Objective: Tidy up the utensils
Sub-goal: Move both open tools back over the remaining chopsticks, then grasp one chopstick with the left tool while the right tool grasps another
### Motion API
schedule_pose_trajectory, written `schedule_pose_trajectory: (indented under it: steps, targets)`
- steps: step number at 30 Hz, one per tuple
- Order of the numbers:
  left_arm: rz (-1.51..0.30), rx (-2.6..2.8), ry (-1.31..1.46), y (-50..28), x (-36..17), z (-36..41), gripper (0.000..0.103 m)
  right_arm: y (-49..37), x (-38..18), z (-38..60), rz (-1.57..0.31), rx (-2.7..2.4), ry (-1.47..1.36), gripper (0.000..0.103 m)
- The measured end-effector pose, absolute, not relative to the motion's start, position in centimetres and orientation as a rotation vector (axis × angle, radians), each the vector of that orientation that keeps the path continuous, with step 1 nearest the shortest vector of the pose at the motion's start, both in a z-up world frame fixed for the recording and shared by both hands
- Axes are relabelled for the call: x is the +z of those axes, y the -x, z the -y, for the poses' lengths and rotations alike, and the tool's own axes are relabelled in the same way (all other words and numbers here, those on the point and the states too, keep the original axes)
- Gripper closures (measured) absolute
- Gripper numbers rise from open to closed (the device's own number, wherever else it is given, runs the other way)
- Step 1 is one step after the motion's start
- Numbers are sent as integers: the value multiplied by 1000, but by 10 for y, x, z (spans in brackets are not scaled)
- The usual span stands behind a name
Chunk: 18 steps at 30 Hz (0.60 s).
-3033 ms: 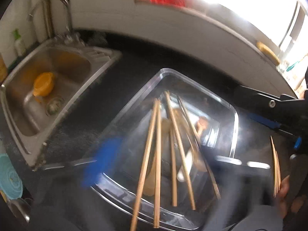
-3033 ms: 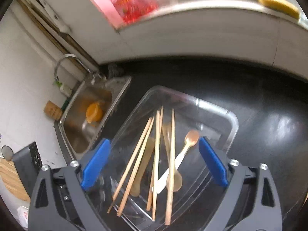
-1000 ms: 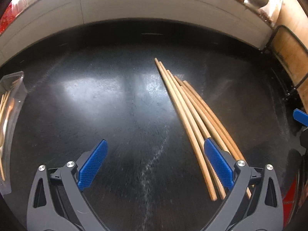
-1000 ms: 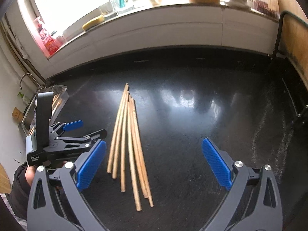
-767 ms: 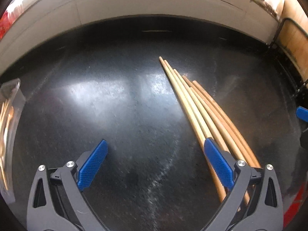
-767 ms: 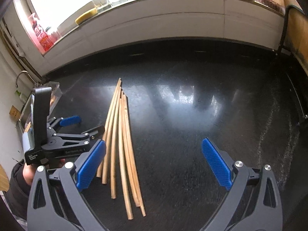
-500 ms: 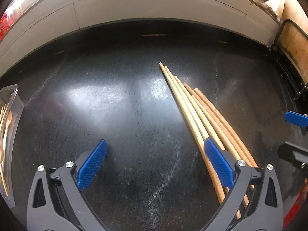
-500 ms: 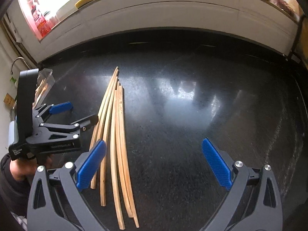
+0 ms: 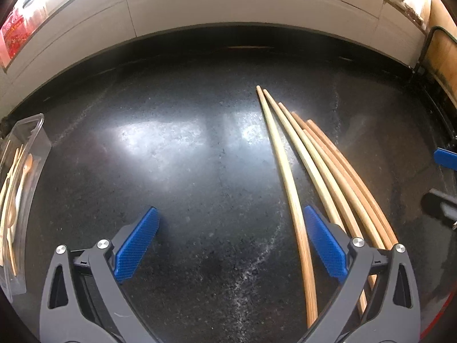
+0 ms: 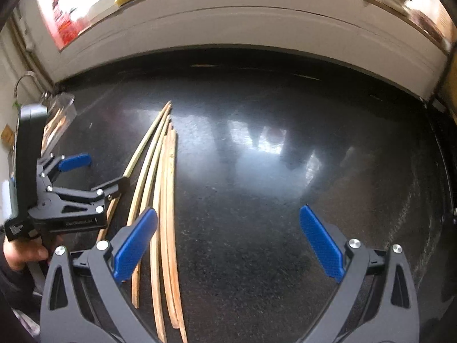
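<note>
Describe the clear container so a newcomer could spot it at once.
Start from the black countertop, which fills the view, and go to its far left edge. The clear plastic container sits there holding more wooden utensils, well apart from the loose chopsticks lying bare on the counter.

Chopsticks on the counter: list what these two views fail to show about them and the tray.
- Chopsticks: near ends hidden behind the left gripper finger in the left view; exact count uncertain.
- Chopsticks, right view: near ends cut off by the bottom edge, partly behind the right gripper.
- Clear tray: cut by the left edge; contents too small.
</note>
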<state>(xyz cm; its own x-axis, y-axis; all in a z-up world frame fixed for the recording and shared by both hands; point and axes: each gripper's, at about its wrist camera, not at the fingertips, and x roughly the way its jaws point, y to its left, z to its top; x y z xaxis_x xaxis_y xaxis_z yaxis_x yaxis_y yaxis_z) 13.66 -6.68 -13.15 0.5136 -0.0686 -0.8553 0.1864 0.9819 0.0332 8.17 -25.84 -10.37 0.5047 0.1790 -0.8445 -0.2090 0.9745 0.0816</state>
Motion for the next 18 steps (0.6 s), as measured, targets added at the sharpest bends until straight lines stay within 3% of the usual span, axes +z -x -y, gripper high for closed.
schedule_pose_trajectory:
  steps: [6,18]
  targets:
    - [-1019,-174,-141,-138,-131,55,5,-94,-120,235,-1027,252,161,7]
    - [-994,-192,-149,-148,-131,50,5,-117,-139,240,-1040,273,149,7]
